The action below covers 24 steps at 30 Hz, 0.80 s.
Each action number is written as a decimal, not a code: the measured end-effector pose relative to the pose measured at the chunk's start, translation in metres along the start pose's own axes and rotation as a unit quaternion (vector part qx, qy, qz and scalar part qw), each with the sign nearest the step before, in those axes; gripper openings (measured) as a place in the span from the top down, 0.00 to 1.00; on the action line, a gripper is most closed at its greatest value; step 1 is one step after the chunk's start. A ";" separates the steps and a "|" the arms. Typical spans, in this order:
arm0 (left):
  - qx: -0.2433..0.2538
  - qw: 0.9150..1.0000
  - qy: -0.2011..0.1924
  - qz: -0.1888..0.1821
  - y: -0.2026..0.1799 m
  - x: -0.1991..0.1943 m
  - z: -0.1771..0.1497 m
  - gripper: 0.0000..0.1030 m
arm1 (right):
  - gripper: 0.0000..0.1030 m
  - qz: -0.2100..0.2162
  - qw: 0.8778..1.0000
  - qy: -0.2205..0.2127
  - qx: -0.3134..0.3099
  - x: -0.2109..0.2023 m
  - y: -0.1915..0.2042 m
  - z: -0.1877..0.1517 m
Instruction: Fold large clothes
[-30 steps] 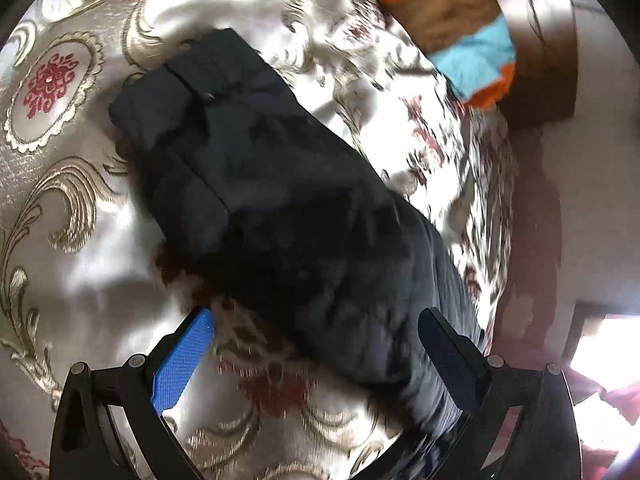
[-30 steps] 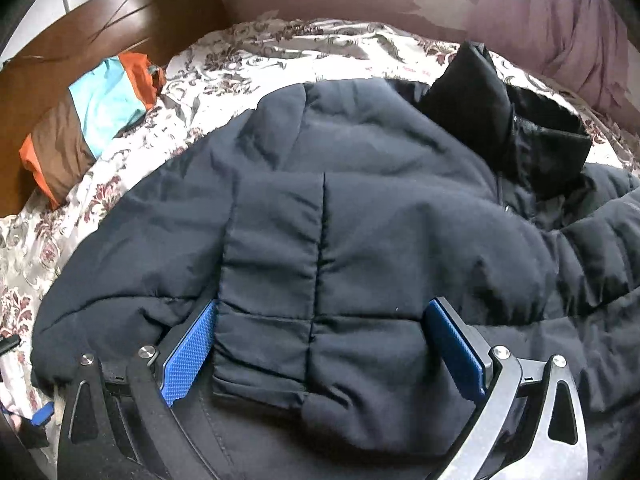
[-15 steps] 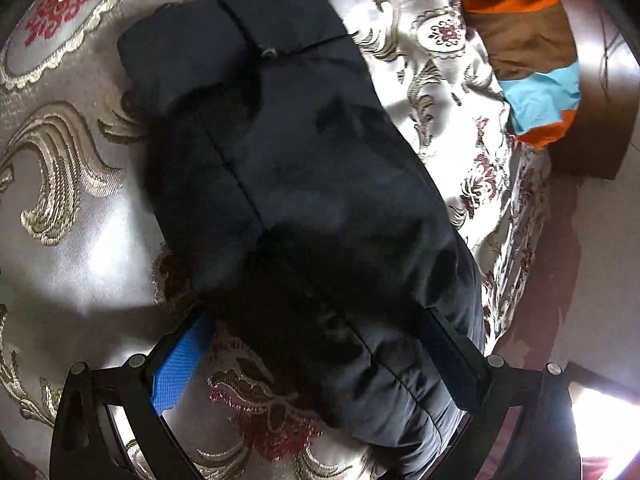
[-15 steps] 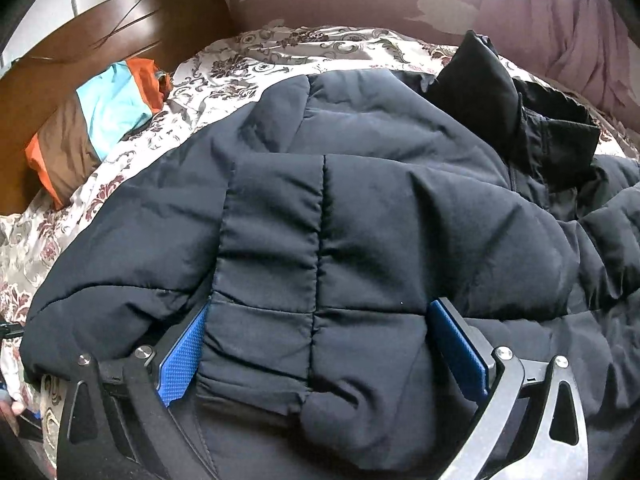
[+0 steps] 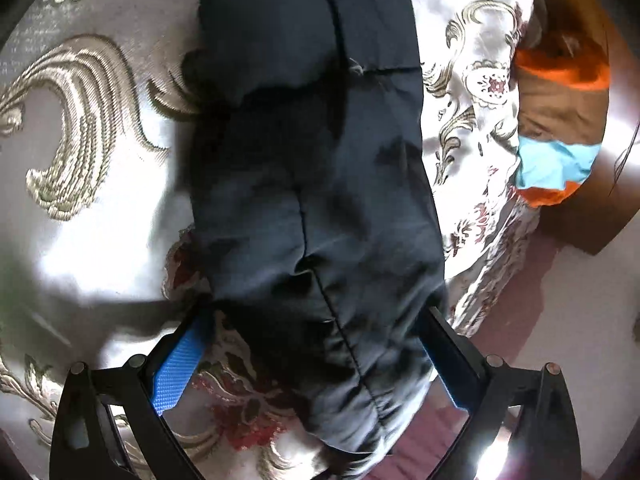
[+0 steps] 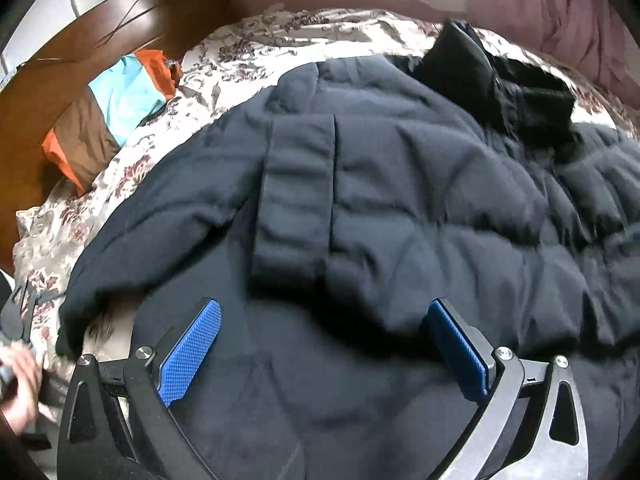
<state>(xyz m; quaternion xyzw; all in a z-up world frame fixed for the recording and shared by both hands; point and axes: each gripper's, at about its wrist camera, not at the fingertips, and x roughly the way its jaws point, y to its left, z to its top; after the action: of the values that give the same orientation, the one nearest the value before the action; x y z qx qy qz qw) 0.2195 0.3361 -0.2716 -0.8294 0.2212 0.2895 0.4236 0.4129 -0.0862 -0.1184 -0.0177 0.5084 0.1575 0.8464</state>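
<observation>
**Sleeve Fold-In: Both Grippers Spread Over the Jacket**

The left gripper (image 5: 316,344) has its jaws spread wide, one on each side of a dark navy padded sleeve (image 5: 316,160). Nothing is pinched. The sleeve runs between the blue-padded fingers (image 5: 176,372) and away across the cream satin bedspread with gold scrolls and red flowers (image 5: 80,128), cuff end farthest from the camera. The straddle is probably there to line the jaws up on the sleeve for a grasp or a lay-down.

The right gripper (image 6: 324,352) is likewise spread and holds nothing. It hovers low over the dark navy quilted jacket (image 6: 400,208), which lies across the bed, with a doubled-over panel just ahead of the jaws. The black collar or hood (image 6: 492,80) lies at the far end.

Outward: an orange, brown and turquoise folded cloth (image 6: 108,120) rests against the brown wooden headboard (image 6: 132,16) — well apart from the work. A hand (image 6: 18,380) shows at the left edge, blurred.

The fold appears to be at an early stage.
</observation>
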 end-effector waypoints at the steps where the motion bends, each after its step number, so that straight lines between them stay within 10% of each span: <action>1: -0.003 1.000 -0.001 -0.007 0.000 -0.001 0.000 0.02 | 0.01 0.001 1.000 0.004 0.006 -0.004 -0.002 -0.006; 9: 0.036 0.998 -0.021 -0.041 -0.034 -0.010 -0.012 0.26 | 0.01 0.005 0.998 -0.009 0.062 -0.032 -0.031 -0.028; 14: 0.109 0.988 -0.072 -0.077 -0.066 -0.035 -0.028 0.83 | 0.01 -0.009 0.997 -0.030 0.075 -0.056 -0.052 -0.029; 16: 0.140 0.983 -0.083 -0.080 -0.078 -0.045 -0.035 0.92 | 0.01 -0.014 0.996 -0.040 0.081 -0.066 -0.061 -0.031; 20: 0.213 0.967 -0.111 -0.083 -0.114 -0.067 -0.070 0.93 | 0.01 -0.024 0.993 -0.056 0.097 -0.084 -0.081 -0.038; 24: 0.332 0.930 -0.130 -0.094 -0.161 -0.083 -0.127 0.93 | 0.01 -0.033 0.990 -0.060 0.121 -0.098 -0.103 -0.052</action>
<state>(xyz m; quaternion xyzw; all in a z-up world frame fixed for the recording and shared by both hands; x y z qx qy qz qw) 0.2942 0.3282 -0.0642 -0.6137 0.1691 0.2638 0.7247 0.3556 -0.2178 -0.0721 0.0772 0.4713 0.0678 0.8760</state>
